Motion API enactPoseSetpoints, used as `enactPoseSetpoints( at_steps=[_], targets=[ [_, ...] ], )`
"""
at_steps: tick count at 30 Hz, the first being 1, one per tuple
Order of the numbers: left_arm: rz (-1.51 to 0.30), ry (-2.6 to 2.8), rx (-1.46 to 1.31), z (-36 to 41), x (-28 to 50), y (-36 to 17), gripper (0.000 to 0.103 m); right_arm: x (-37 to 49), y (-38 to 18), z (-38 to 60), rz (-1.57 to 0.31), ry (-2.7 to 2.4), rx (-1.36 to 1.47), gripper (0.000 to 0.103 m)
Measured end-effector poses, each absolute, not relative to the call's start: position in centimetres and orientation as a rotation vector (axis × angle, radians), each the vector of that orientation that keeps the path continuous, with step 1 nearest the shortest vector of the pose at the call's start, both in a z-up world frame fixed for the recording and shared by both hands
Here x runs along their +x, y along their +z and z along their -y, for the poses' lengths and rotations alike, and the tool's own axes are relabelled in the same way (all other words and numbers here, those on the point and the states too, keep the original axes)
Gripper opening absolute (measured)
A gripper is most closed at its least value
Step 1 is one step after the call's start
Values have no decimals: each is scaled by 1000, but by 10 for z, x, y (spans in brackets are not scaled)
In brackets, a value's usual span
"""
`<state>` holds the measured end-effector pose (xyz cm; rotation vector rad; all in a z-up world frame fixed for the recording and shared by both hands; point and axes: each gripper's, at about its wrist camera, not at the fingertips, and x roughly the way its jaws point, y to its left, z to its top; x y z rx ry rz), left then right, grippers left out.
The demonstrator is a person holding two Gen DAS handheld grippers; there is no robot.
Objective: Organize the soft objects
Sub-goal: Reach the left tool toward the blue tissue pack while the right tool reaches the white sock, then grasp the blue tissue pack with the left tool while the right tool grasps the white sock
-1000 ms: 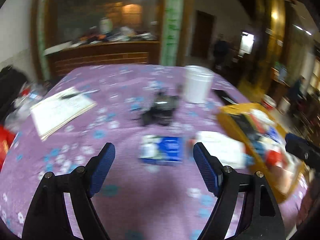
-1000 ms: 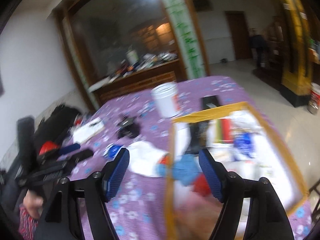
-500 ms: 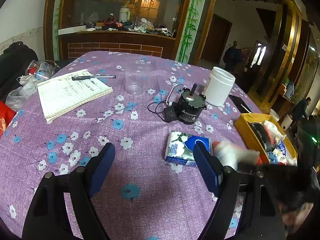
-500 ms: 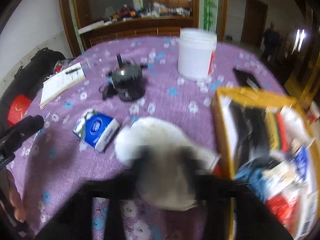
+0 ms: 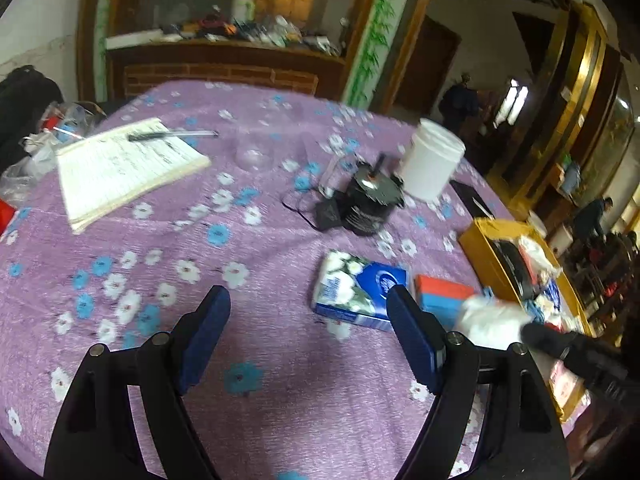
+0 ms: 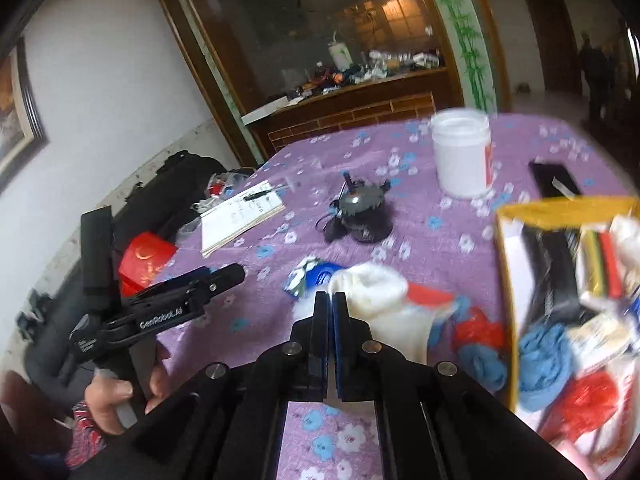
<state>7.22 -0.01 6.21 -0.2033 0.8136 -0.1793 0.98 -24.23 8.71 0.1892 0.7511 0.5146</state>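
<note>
My right gripper (image 6: 330, 300) is shut on a white soft cloth (image 6: 380, 300) and holds it over the purple table, left of the yellow box (image 6: 560, 206). The cloth also shows in the left wrist view (image 5: 490, 316), blurred, with the right gripper (image 5: 536, 334) behind it. My left gripper (image 5: 308, 316) is open and empty above the table, with a blue tissue pack (image 5: 360, 290) just beyond its right finger. A red and blue packet (image 5: 442, 294) lies beside the pack. Blue and red soft items (image 6: 536, 360) lie in the box.
A black motor with a cable (image 5: 368, 204), a white jar (image 5: 432, 164), a notebook with a pen (image 5: 124, 168) and a clear cup (image 5: 254, 150) stand on the flowered tablecloth (image 5: 160, 264). A black phone (image 6: 554, 178) lies at the far right. Bags sit at the left edge.
My right gripper has shut on the white cloth and lifted it off the red and blue packet. The left gripper has stayed open and tilted slightly.
</note>
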Motion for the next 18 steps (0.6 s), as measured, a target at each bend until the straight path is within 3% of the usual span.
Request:
enactPoseSetpoints(
  at_steps=[6,18],
  targets=[
    [-965,-250,-102,39,109,46,80,-3,64,234,-828,557,196,2],
    [-1007,-266,-25,67,122,15,80,-16,30,222,-878,574,145,4]
  ],
)
